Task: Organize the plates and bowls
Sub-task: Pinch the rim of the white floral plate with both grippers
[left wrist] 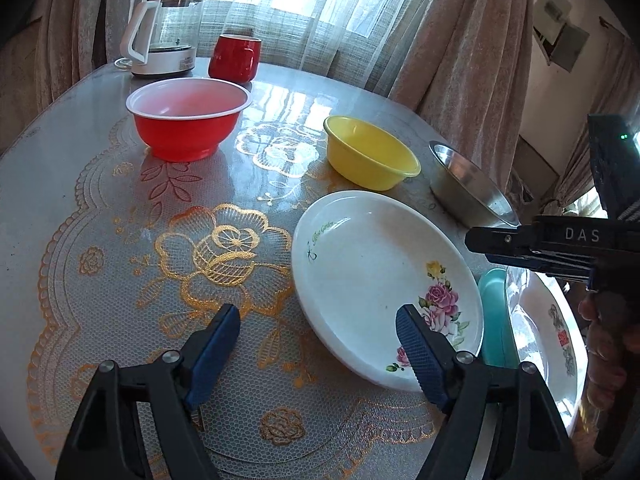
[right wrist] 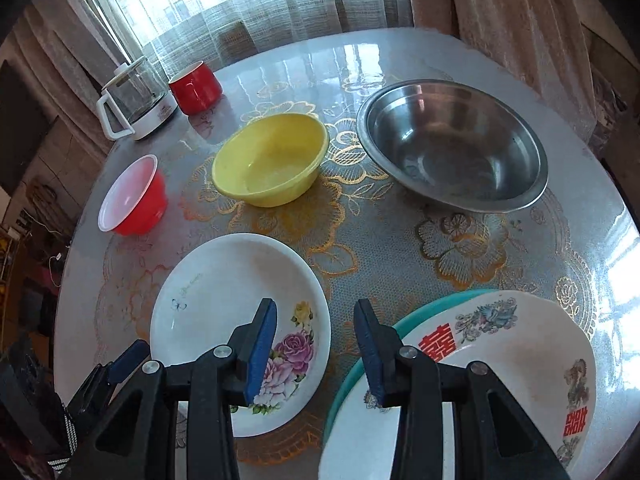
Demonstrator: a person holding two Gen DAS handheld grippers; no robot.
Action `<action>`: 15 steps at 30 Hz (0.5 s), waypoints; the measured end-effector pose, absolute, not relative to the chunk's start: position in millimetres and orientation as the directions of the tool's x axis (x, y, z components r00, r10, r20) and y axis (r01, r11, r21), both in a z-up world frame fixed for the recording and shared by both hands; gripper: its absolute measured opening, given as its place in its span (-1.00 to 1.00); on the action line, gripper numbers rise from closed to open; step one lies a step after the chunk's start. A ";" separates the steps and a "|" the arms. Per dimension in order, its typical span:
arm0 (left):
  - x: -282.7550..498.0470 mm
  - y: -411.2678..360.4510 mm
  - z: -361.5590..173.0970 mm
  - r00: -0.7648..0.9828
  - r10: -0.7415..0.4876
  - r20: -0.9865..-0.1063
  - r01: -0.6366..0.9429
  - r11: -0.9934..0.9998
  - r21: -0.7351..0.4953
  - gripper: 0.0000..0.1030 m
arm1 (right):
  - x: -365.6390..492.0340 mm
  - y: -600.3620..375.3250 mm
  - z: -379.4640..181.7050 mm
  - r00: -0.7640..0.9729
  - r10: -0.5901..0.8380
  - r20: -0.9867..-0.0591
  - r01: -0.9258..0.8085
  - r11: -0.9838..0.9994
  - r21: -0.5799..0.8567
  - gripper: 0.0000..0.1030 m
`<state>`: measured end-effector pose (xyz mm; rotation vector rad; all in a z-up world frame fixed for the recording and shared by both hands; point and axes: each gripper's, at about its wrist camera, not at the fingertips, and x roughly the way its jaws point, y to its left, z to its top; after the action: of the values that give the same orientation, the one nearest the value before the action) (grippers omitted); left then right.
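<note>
A white plate with roses (left wrist: 376, 280) (right wrist: 224, 312) lies on the table. My left gripper (left wrist: 318, 336) is open and empty, its right finger over the plate's near rim. My right gripper (right wrist: 316, 340) is open and empty, between the rose plate and a white plate with red characters (right wrist: 500, 364) (left wrist: 552, 328) stacked on a teal plate (right wrist: 352, 376) (left wrist: 494, 320). A red bowl (left wrist: 188, 120) (right wrist: 134, 200), a yellow bowl (left wrist: 370, 152) (right wrist: 272, 160) and a steel bowl (right wrist: 452, 144) (left wrist: 468, 180) stand farther back. The right gripper also shows at the right in the left wrist view (left wrist: 476, 240).
A glass kettle (left wrist: 164, 32) (right wrist: 132, 100) and a red mug (left wrist: 236, 58) (right wrist: 196, 86) stand at the table's far edge by the curtains. The round table (left wrist: 100, 208) carries a gold-patterned cover. The stacked plates lie near the table's near right edge.
</note>
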<state>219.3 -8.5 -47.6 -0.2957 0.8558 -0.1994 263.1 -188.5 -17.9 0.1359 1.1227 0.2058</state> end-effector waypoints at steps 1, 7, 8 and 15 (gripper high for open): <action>219.3 -9.5 -47.8 0.640 -0.289 -0.712 0.057 0.942 -0.331 0.50 | 267.7 -187.7 -20.3 0.408 0.225 -0.885 -0.100 0.974 0.201 -0.21; 217.8 -12.4 -48.5 0.641 -0.286 -0.712 0.057 0.943 -0.327 0.28 | 291.0 -183.8 -39.3 0.345 0.196 -0.918 -0.104 0.980 0.170 -0.21; 218.1 -12.4 -48.7 0.642 -0.282 -0.713 0.055 0.944 -0.324 0.21 | 293.5 -182.6 -42.5 0.337 0.192 -0.922 -0.105 0.981 0.166 -0.21; 220.1 -12.5 -50.9 0.637 -0.283 -0.717 0.059 0.945 -0.321 -0.23 | 298.4 -167.9 -52.7 0.310 0.178 -0.934 -0.160 0.978 0.133 -0.34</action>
<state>220.1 -12.5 -50.9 -0.2801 0.8603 -0.1985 298.4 -167.9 -52.7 0.0168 1.2356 0.2229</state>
